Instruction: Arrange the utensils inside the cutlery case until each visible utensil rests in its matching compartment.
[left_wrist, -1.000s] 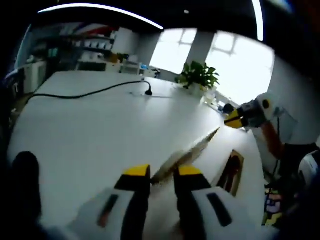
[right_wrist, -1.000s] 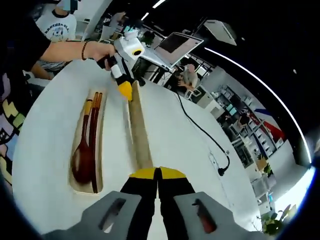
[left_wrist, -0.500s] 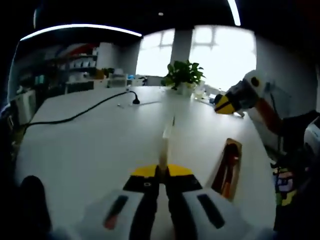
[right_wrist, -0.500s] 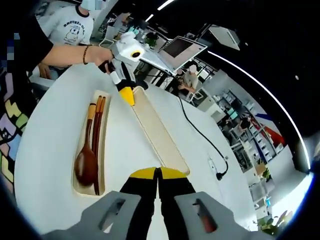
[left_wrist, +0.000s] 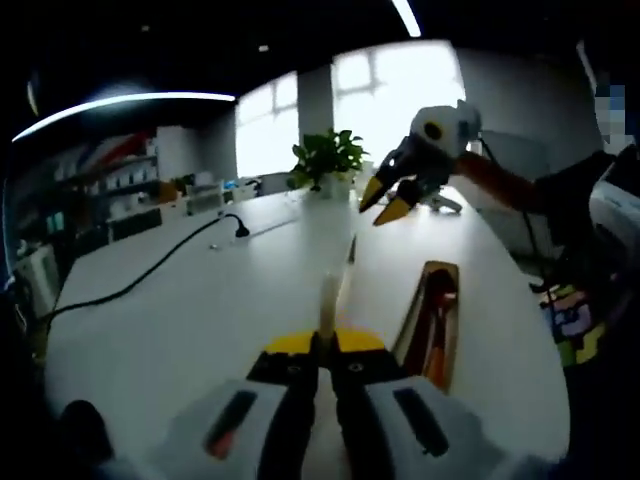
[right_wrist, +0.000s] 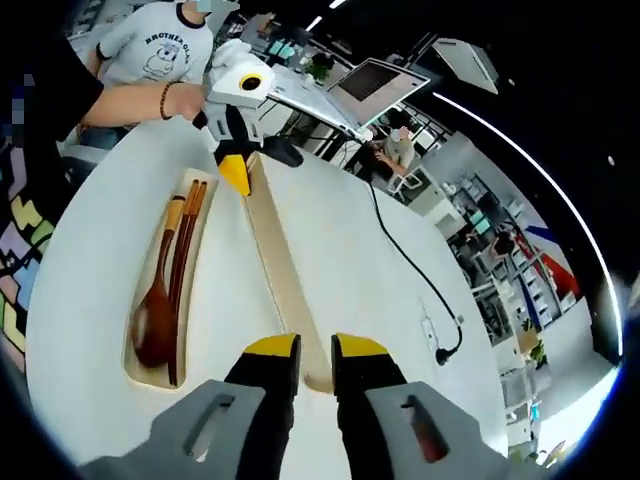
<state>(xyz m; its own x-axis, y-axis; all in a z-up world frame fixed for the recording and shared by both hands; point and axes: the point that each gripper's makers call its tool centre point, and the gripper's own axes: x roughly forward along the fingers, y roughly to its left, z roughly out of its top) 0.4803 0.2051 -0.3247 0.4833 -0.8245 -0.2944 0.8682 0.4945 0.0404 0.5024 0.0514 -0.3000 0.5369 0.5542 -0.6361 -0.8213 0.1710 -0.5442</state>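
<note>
A long pale wooden lid (right_wrist: 278, 265) stretches across the white table (right_wrist: 340, 250). My left gripper (left_wrist: 320, 345) is shut on one end of it, and its thin edge (left_wrist: 328, 300) runs away from the jaws. From the right gripper view, the left gripper (right_wrist: 235, 172) pinches the lid's far end. My right gripper (right_wrist: 303, 350) is open, its jaws standing either side of the near end. In the left gripper view the right gripper (left_wrist: 385, 205) hangs open above the lid's far end. Beside the lid lies the case tray (right_wrist: 140, 375) with a dark wooden spoon (right_wrist: 150, 320) and chopsticks (right_wrist: 188, 245); the tray (left_wrist: 412, 325) also lies right of my left jaws.
A black cable (right_wrist: 415, 270) with a plug crosses the table; the cable (left_wrist: 150, 275) runs left of the lid. A potted plant (left_wrist: 325, 160) stands at the table's far end. An open laptop (right_wrist: 375, 85) and seated people are beyond the table.
My right gripper has opened and let go of the lid's end. The left gripper still holds the other end. Both views have shifted a little.
</note>
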